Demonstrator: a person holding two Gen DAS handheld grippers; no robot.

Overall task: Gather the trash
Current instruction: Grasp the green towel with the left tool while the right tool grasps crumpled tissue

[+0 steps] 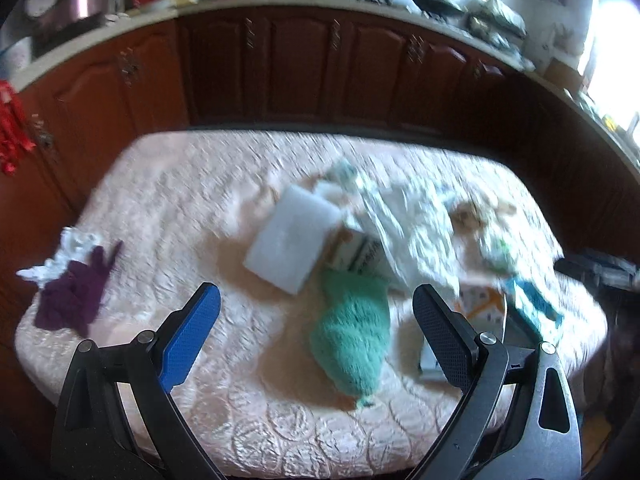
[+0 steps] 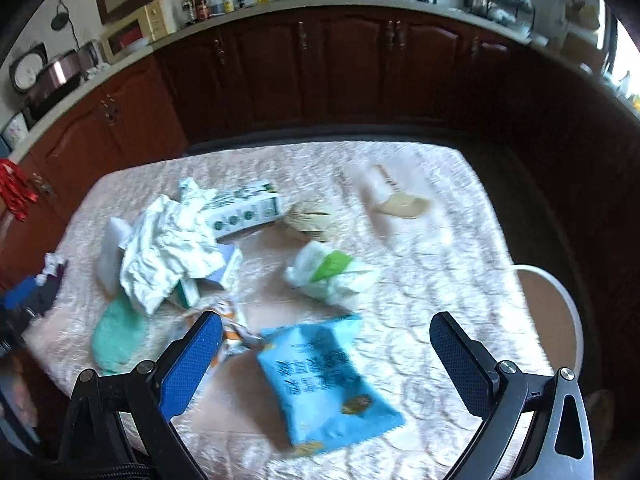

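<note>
Trash lies on a table with a pale pink quilted cloth (image 1: 168, 216) (image 2: 440, 248). My left gripper (image 1: 316, 332) is open and empty above a green fuzzy cloth (image 1: 354, 340), near a white pad (image 1: 292, 236), crumpled white paper (image 1: 416, 224) and a small carton (image 1: 360, 256). My right gripper (image 2: 326, 356) is open and empty above a blue snack bag (image 2: 324, 380). Beyond it lie a white and green wrapper (image 2: 328, 272), crumpled white paper (image 2: 168, 252), a green-printed carton (image 2: 244, 212), a brown crumpled paper (image 2: 308, 220) and a wooden spoon (image 2: 400, 200).
A purple cloth (image 1: 76, 292) with white tissue (image 1: 68, 248) lies at the table's left edge. Dark wooden cabinets (image 2: 344, 68) run behind the table under a cluttered counter. A round white stool (image 2: 556, 304) stands at the table's right side.
</note>
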